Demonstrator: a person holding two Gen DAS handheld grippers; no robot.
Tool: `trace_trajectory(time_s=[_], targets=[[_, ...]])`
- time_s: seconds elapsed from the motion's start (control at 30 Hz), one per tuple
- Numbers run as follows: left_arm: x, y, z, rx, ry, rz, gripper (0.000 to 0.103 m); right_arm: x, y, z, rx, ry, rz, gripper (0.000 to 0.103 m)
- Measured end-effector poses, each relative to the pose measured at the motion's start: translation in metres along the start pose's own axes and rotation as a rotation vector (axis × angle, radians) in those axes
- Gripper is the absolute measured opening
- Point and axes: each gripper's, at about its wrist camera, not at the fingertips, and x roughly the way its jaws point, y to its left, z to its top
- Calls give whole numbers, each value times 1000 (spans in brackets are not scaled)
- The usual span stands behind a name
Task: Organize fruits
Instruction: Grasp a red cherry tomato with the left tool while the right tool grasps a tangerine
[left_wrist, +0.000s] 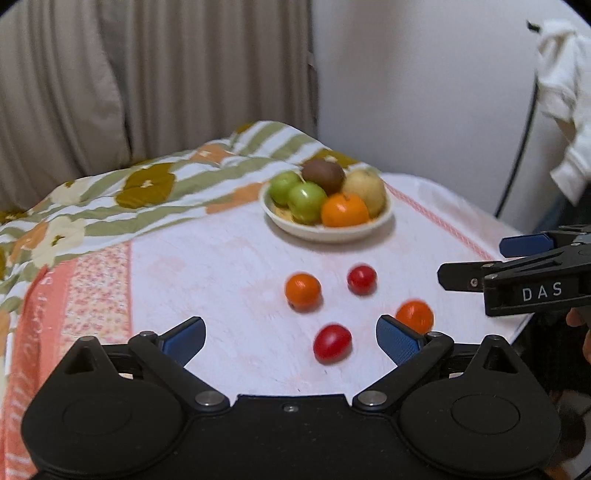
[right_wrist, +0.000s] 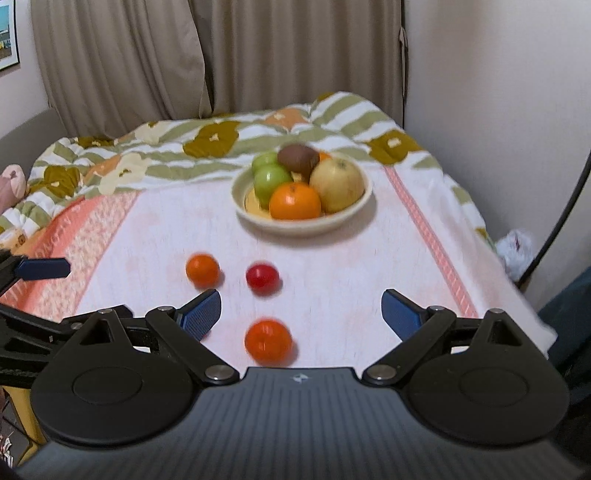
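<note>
Task partly done, by the look of it: bowl (left_wrist: 384, 218) on towel (left_wrist: 221, 266) heaped with 5 fruits, 4 small fruits loose nearby, nearest red one (left_wrist: 332, 343) ahead of left gripper (left_wrist: 291, 336), right gripper (right_wrist: 301, 314) likewise spread wide, both empty.

My grippers are black with blue pads (left_wrist: 397, 338). The cream bowl (left_wrist: 325, 230) holds green, brown, yellow and orange fruit. Two orange and two red fruits lie on the pale pink cloth (left_wrist: 221, 266). The quilt (left_wrist: 147, 192) is olive-striped and floral.
</note>
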Motion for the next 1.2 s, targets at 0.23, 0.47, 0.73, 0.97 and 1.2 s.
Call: trace_trajectory(time_s=[0.23,0.47,0.73,0.97,1.2], targets=[[34,-12,-12,114,40,-57,85,17,-1,-24,8,30,-4,103],[62,-19,-11,180,73,-104,70,29,0,-29,34,41,-7,103],[80,-20,-13,214,111,-136,45,43,6,-33,41,65,2,97],[80,-19,-13,208,118,-164,36,52,9,-30,38,84,22,86],[75,-17,-16,218,120,-144,36,59,13,-30,30,109,39,76]])
